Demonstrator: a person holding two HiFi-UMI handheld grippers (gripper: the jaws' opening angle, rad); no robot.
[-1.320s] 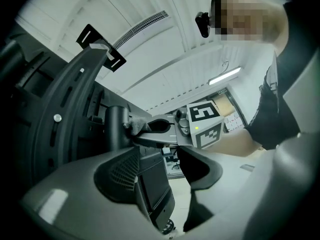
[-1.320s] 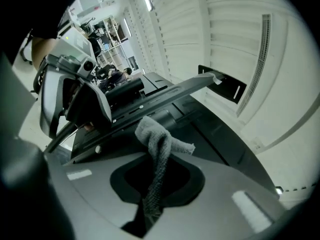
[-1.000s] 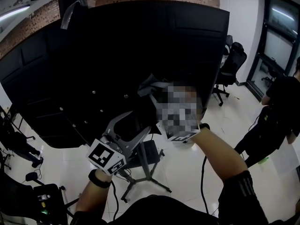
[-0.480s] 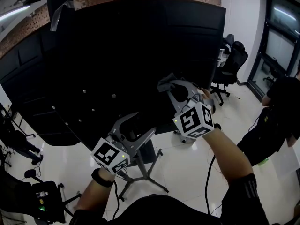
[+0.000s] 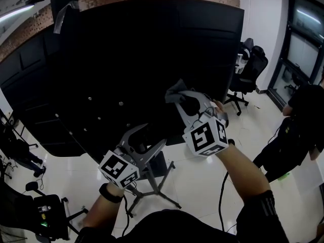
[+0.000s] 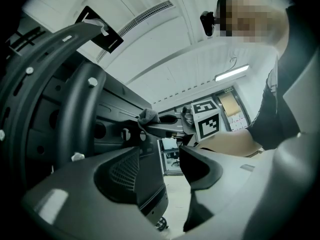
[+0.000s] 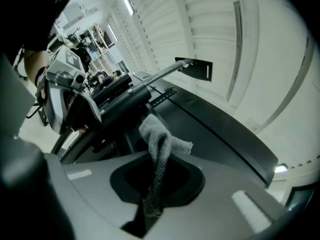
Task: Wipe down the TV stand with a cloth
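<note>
The right hand-held gripper [image 5: 180, 99] is clamped on the grey cloth [image 5: 173, 90], held high, close before the screen's black back [image 5: 152, 49]. The upright TV stand [image 5: 158, 184] lies below and leftward, nearer the left hand-held gripper [image 5: 148, 138], whose jaws gape empty.

Grey plastic forms the left gripper [image 5: 152, 134] and right gripper [image 5: 175, 96], each with a white cube [image 5: 117, 168] of black square markers. The left wrist wears a black wristband [image 5: 109, 193], the right arm a black striped sleeve [image 5: 263, 214].
</note>
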